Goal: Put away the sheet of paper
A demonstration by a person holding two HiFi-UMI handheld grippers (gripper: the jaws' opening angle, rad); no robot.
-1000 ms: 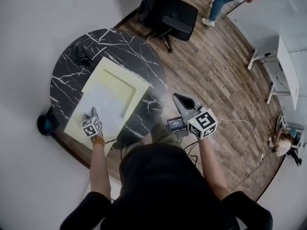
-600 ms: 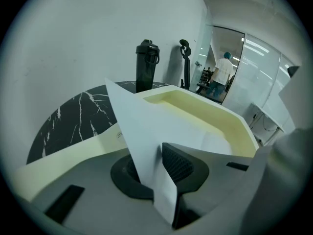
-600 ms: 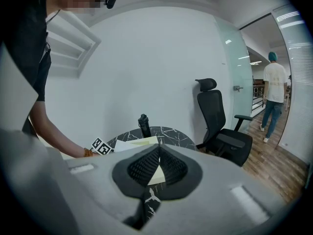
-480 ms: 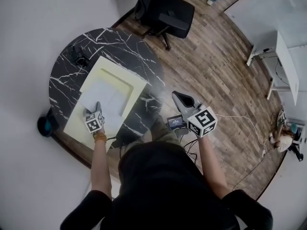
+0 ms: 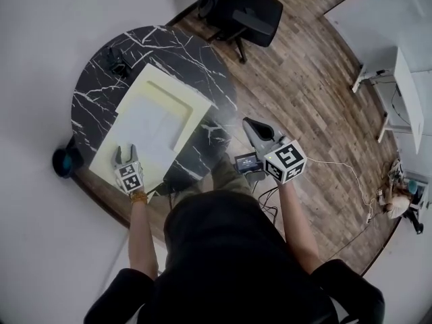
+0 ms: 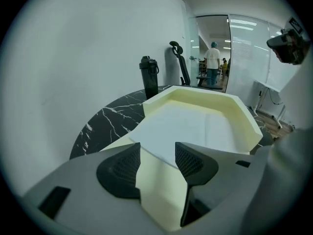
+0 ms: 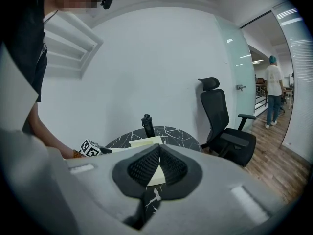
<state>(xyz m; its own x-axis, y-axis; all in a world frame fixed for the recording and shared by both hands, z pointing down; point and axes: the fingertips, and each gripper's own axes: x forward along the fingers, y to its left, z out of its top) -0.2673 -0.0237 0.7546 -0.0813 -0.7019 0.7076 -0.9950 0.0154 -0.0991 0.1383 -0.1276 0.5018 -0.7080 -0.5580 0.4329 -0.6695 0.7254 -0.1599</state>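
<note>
The white sheet of paper [image 5: 154, 123] lies flat in the recess of a pale yellow tray [image 5: 196, 103] on the round black marble table [image 5: 196, 66]. My left gripper [image 5: 124, 152] is at the tray's near end. Its jaws are opening and press on nothing. In the left gripper view the paper's [image 6: 195, 126] near corner reaches just between the left gripper's [image 6: 159, 153] spread tips, lying loose on the tray [image 6: 244, 116]. My right gripper [image 5: 251, 128] hangs off the table's right side over the wooden floor. In the right gripper view the right gripper [image 7: 159, 165] is shut and empty.
A black bottle [image 6: 149, 77] stands on the table behind the tray. A black office chair [image 5: 250, 9] stands beyond the table. A small dark device [image 5: 248, 160] rests by my knee. A dark round object [image 5: 64, 160] sits on the floor left of the table.
The left gripper's jaws have spread apart and let the sheet go. It now lies loose in the tray. The right gripper has kept its place.
</note>
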